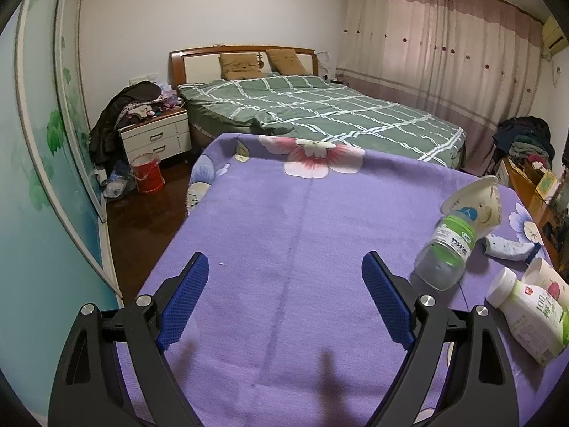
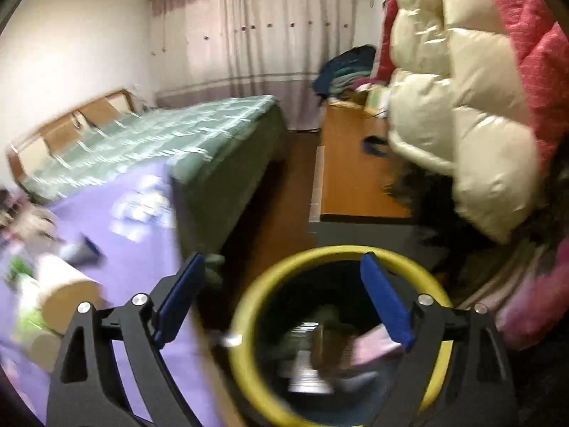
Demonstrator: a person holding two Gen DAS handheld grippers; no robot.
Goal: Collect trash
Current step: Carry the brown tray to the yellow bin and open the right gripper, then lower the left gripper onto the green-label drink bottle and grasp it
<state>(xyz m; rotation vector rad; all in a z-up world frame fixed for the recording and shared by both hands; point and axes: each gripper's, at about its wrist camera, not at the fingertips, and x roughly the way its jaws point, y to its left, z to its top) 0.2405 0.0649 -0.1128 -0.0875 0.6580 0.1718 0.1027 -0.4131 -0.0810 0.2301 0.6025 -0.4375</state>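
Your left gripper (image 1: 284,277) sits at the lower centre of the left wrist view, jaws spread wide with nothing between the blue pads, over the purple cloth (image 1: 284,220) that covers the work surface. The trash lies at the right edge of that view: a clear bottle (image 1: 446,252) with a green label on its side, a paper cup (image 1: 478,201) tipped over just behind it, a crumpled wrapper (image 1: 508,247) near them, and a white juice bottle (image 1: 526,315) at lower right.

Your right gripper (image 2: 282,272) occupies the lower centre of the right wrist view, jaws apart and empty. Directly below it stands the yellow-rimmed bin (image 2: 249,363), with blurred items inside. The purple cloth and remaining trash appear at the lower left of that view, too blurred to identify
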